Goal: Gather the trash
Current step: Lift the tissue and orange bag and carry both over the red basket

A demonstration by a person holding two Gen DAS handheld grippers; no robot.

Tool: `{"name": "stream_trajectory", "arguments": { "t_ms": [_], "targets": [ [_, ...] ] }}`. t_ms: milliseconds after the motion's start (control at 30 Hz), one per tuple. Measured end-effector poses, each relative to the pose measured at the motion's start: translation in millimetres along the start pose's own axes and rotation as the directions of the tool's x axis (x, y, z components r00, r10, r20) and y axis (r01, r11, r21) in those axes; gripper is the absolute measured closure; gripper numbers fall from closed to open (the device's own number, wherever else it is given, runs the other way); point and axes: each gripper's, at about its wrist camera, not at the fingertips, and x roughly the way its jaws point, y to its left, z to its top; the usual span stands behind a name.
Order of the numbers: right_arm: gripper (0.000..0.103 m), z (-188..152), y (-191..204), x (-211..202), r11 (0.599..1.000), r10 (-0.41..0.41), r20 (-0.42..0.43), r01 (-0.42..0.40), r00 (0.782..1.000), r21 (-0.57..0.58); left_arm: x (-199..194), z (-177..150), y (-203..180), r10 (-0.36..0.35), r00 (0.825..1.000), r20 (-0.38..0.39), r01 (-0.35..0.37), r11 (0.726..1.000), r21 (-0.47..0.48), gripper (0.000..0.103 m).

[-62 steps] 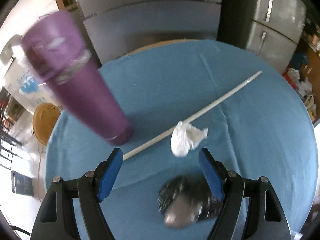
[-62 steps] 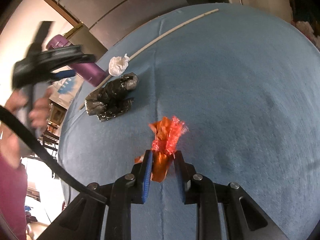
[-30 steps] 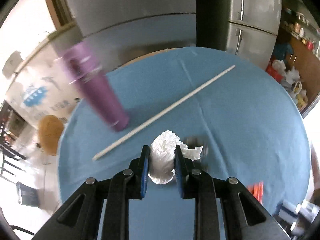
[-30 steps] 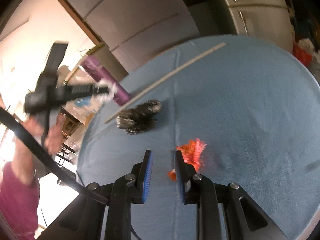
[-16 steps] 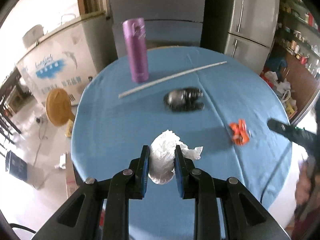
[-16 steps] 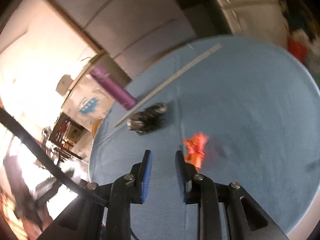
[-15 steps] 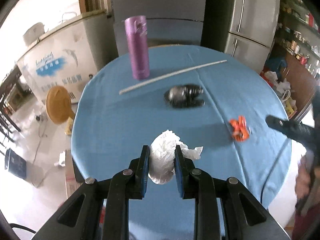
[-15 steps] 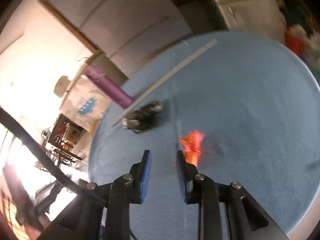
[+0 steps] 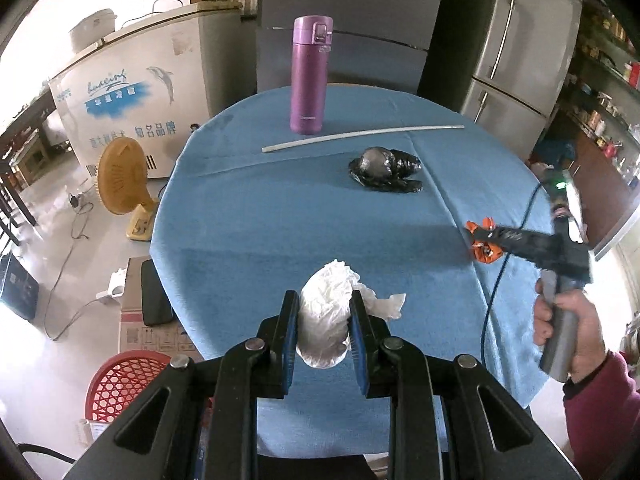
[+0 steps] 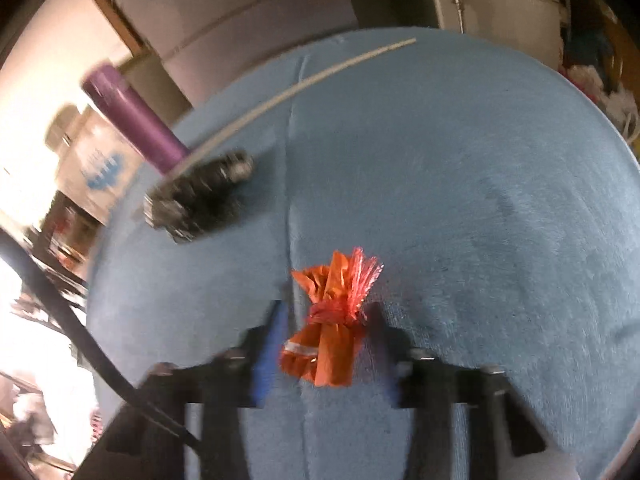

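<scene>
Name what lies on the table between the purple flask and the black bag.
A long white rod lies across the blue cloth between the purple flask and the crumpled black bag. The left wrist view shows this most clearly.

blue table, flask, rod, trash

Left gripper, open over table two seconds back, now clamps white tissue wad, lifted off cloth and pulled back toward near edge; red basket now in view below. Right gripper, earlier pinching orange wrapper, let go, rose, now down around it again, jaws opening, pads clear.
</scene>
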Motion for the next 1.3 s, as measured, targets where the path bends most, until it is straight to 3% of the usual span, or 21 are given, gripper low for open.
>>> {"name": "stream_trajectory", "arguments": {
  "t_ms": [67,100,233,400,567,733,900,1300],
  "targets": [
    [0.066,-1,10,3,0.997,-0.048,0.016,0.049,0.999,-0.055,-2,0,1,0.000,1.000,0.003,0.000,1.000,-0.004,0.078],
    [0.076,-1,13,2,0.996,-0.060,0.024,0.062,0.998,-0.068,-2,0,1,-0.002,1.000,0.005,0.002,1.000,-0.006,0.078],
    [0.076,-8,17,-12,0.997,-0.015,0.041,0.017,0.999,-0.071,-5,0,5,0.016,1.000,0.019,-0.016,1.000,-0.017,0.078],
    [0.076,-17,30,-48,0.987,0.140,0.064,-0.134,0.988,-0.093,-16,0,12,0.065,0.996,0.055,-0.063,0.997,-0.035,0.078],
    [0.076,-31,61,-84,0.947,0.292,0.083,-0.277,0.953,-0.163,-31,-4,19,0.115,0.988,0.098,-0.110,0.992,-0.055,0.078],
    [0.076,-50,99,-107,0.904,0.380,0.098,-0.347,0.920,-0.251,-46,-11,24,0.174,0.976,0.132,-0.168,0.984,-0.053,0.078],
    [0.076,-70,127,-125,0.873,0.417,0.099,-0.367,0.904,-0.322,-56,-16,31,0.201,0.968,0.153,-0.192,0.979,-0.068,0.078],
    [0.076,-94,153,-142,0.829,0.439,0.080,-0.369,0.895,-0.420,-54,-23,44,0.288,0.946,0.152,-0.278,0.957,-0.082,0.078]
  ]
}}
